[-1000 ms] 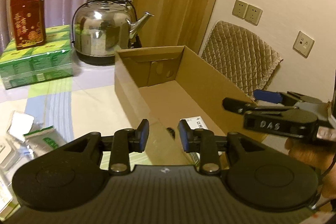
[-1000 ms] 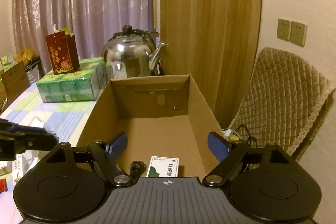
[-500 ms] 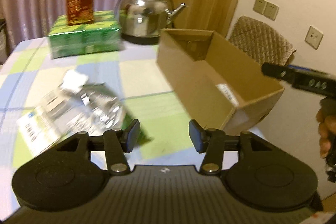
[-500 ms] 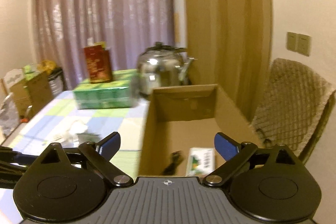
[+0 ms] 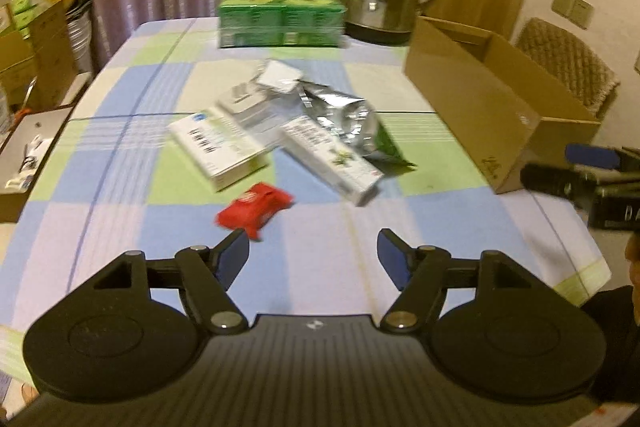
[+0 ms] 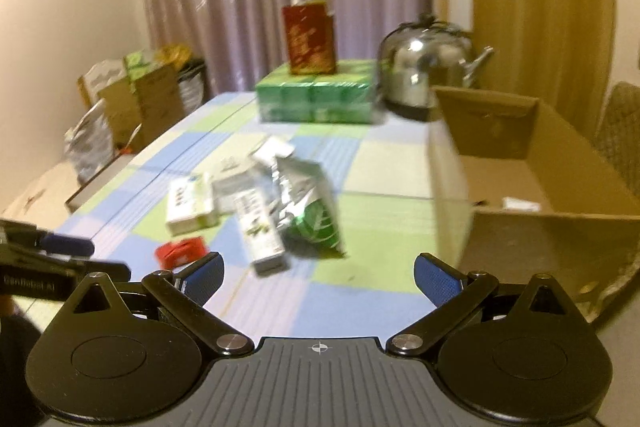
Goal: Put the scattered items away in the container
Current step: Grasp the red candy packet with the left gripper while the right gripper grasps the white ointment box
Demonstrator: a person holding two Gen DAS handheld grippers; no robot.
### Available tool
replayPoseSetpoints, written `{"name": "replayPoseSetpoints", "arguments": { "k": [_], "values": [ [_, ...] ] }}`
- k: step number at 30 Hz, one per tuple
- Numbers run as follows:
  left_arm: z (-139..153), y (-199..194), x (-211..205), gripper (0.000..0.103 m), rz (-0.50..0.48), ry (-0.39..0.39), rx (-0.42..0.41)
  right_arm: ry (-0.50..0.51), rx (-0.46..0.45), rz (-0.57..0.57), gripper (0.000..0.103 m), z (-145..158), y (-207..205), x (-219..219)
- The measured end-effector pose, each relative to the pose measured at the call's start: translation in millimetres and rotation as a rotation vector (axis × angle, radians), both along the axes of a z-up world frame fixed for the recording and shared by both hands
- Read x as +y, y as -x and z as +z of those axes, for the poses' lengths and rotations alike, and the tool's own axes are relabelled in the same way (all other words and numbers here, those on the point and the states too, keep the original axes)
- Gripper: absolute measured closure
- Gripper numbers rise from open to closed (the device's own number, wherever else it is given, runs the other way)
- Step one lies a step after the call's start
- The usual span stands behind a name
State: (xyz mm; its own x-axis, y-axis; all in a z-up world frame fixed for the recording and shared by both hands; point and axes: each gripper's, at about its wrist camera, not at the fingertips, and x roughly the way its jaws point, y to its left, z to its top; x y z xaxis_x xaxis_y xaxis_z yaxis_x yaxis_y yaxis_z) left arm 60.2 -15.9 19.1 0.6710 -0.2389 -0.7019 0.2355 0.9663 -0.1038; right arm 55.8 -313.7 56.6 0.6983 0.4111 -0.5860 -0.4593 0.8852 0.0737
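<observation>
Left gripper [image 5: 313, 254] and right gripper [image 6: 319, 279]: both spread wide, empty, above red packet [image 5: 254, 209], left of cardboard box [image 5: 496, 111].

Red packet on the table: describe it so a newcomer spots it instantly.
On the checked tablecloth, find the pile of pale boxes left of the cardboard box. The red packet lies alone at the pile's near edge, the only red item lying flat.
</observation>
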Motion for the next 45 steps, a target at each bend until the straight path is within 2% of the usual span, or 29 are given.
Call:
{"name": "replayPoseSetpoints", "arguments": {
  "k": [7, 15, 19, 26, 30, 45],
  "values": [
    [-8, -10, 20, 0.036, 0.004, -0.020, 0.007, 0.046, 0.028, 0.052, 0.004, -14, -15, 21],
    [-28, -42, 23, 0.036, -0.089, -0.080, 0.044, 0.083, 0.042, 0.090, 0.005, -25, -39, 39],
    [-37, -54, 23, 0.036, -0.138, -0.122, 0.046, 0.104, 0.047, 0.136, 0.019, -31, -55, 54],
    [-50, -71, 30, 0.036, -0.188, -0.141, 0.065, 0.145, 0.043, 0.217, 0.032, -43, -85, 88],
    [-56, -82, 33, 0.037, -0.211, -0.152, 0.070, 0.171, 0.072, 0.253, 0.042, -55, -104, 105],
    [-78, -115, 32, 0.038, -0.253, -0.147, 0.095, 0.270, 0.085, 0.325, 0.055, -88, -139, 137]
  ]
}}
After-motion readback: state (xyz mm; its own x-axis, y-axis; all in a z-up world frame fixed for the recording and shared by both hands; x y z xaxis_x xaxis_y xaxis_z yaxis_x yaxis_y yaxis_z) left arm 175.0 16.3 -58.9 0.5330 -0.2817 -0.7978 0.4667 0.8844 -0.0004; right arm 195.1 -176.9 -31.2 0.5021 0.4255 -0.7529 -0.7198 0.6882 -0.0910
